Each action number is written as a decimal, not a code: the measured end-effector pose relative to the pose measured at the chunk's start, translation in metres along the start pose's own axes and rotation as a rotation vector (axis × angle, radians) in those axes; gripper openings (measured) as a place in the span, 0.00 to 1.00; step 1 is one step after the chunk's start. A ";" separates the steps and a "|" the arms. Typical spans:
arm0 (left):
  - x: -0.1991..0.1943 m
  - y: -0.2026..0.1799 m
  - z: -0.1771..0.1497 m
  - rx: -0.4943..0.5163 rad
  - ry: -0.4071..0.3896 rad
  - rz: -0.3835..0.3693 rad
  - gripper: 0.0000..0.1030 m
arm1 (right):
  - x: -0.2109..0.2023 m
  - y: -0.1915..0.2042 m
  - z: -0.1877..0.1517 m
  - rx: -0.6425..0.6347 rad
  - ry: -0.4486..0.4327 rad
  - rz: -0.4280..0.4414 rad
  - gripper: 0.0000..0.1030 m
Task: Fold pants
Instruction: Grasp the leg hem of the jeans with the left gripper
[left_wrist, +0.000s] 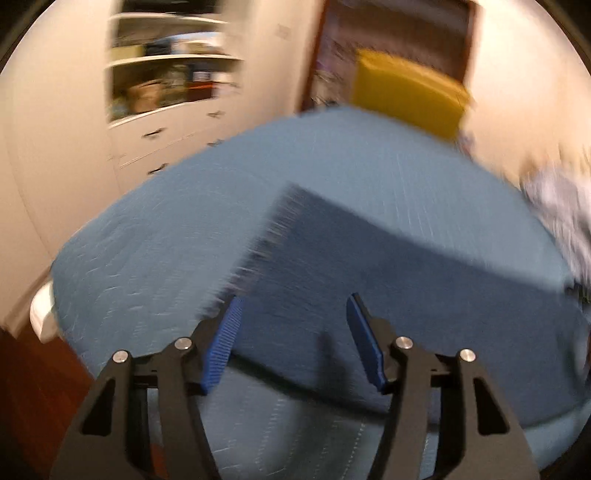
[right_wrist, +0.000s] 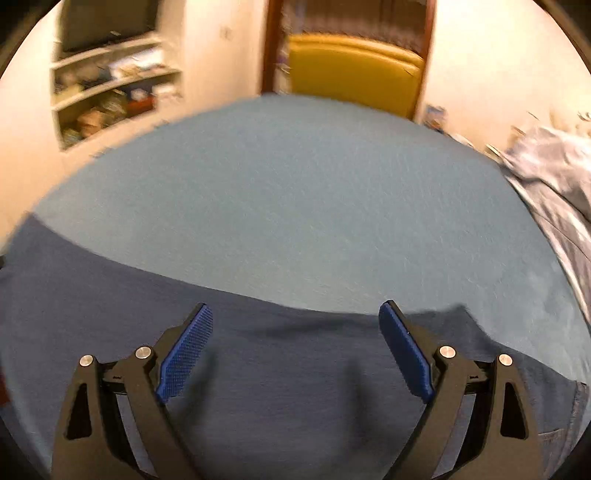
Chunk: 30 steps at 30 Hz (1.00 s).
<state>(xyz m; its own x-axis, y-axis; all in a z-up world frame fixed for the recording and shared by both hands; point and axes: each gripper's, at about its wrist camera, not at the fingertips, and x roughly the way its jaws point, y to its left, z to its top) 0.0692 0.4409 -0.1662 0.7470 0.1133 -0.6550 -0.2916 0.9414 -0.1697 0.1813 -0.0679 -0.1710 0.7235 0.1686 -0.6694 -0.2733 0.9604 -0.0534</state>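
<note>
While the dark blue pants (right_wrist: 258, 369) are laid flat along the near edge of the blue-covered worktop (right_wrist: 295, 206), ready for a fold, both the left tool (left_wrist: 293, 341) and right tool (right_wrist: 295, 350) are held spread above them, nothing pinched.

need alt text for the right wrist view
Open right gripper with blue ribbed pads hovers over dark blue pants spread on a light blue table cover. A yellow chair stands beyond.

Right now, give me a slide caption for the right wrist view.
Open right gripper hovers over dark blue pants on a light blue table, yellow chair behind.
</note>
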 end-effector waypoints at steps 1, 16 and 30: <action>-0.007 0.007 0.001 -0.027 -0.020 0.027 0.64 | -0.010 0.018 0.001 -0.014 -0.008 0.041 0.86; -0.043 0.057 -0.034 -0.294 -0.008 -0.151 0.32 | 0.012 0.153 -0.040 -0.174 0.206 0.112 0.30; 0.006 0.076 -0.049 -0.706 0.105 -0.419 0.34 | 0.014 0.164 -0.045 -0.195 0.210 0.094 0.31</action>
<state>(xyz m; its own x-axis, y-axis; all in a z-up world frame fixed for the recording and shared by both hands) 0.0225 0.4971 -0.2193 0.8277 -0.2657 -0.4943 -0.3342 0.4743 -0.8145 0.1179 0.0820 -0.2226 0.5481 0.1855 -0.8156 -0.4641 0.8787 -0.1120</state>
